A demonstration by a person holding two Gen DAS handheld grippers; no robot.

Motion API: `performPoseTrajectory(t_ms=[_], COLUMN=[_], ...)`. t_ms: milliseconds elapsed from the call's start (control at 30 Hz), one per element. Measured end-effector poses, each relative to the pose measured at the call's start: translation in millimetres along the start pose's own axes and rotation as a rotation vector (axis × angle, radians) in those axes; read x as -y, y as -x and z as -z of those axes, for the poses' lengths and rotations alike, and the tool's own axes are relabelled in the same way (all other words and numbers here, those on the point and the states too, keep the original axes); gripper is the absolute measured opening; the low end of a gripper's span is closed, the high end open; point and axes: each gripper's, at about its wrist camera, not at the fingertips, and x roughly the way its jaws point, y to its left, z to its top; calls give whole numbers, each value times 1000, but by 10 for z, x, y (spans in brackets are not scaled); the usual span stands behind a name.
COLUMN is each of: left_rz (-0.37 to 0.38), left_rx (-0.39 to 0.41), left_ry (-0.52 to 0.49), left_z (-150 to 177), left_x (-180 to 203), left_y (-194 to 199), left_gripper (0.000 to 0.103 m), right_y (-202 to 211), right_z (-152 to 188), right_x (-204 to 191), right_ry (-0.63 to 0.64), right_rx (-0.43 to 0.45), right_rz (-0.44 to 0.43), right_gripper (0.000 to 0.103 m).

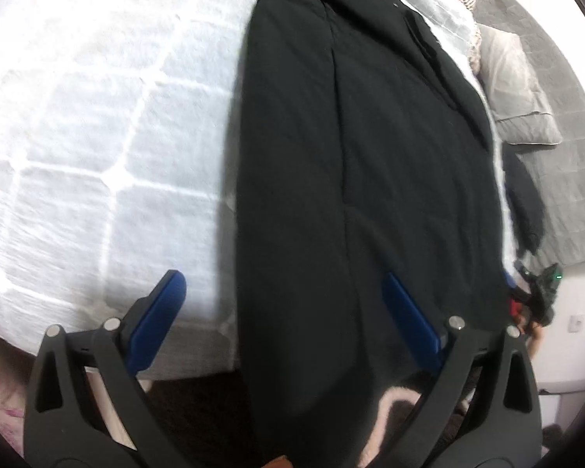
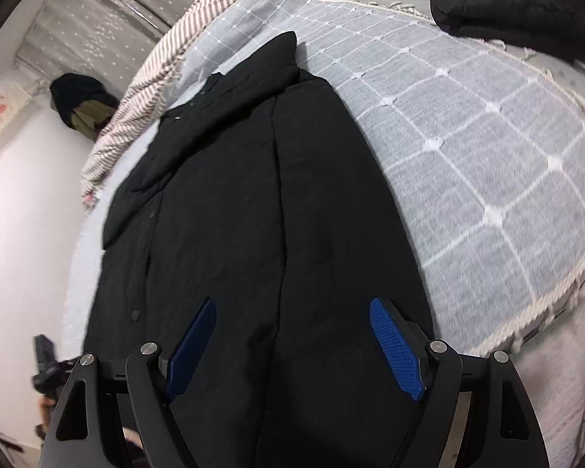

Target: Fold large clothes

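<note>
Black padded coat point(image 2: 253, 214) lies lengthwise on the bed's checked blanket point(image 2: 468, 156), its hem end directly beneath both claws. Judged soft, bulky, moderately heavy, liable to slump. Left claw point(image 1: 284, 312) and right claw point(image 2: 292, 343) both stand apart, empty. Recommended hold: hem corners, deep bite.

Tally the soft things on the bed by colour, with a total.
Black: 2, the coat and a dark cushion
Pale grey with white grid: 1, the bedspread
Striped: 1, a blanket
Light grey: 1, a pillow
Total: 5
</note>
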Motion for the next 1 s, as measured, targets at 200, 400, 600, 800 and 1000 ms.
performPoseTrajectory(t_ms=[200, 400, 600, 800, 1000], left_rz=[83, 96, 106, 91, 111], left_rx=[-7, -18, -17, 8, 42], left_ry=[-25, -58, -65, -124, -96], left_z=[43, 123, 228, 326, 294], left_x=[154, 251, 262, 469, 420], left_y=[-19, -36, 25, 35, 71], left_gripper=[100, 95, 77, 63, 19], right_y=[237, 275, 226, 137, -83], right_z=[18, 94, 258, 322, 346], right_x=[299, 569, 525, 429, 364], right_ry=[-124, -194, -189, -221, -215], right_rx=[36, 28, -12, -27, -91], right_rz=[-119, -14, -78, -273, -263], right_gripper=[83, 83, 83, 78, 40])
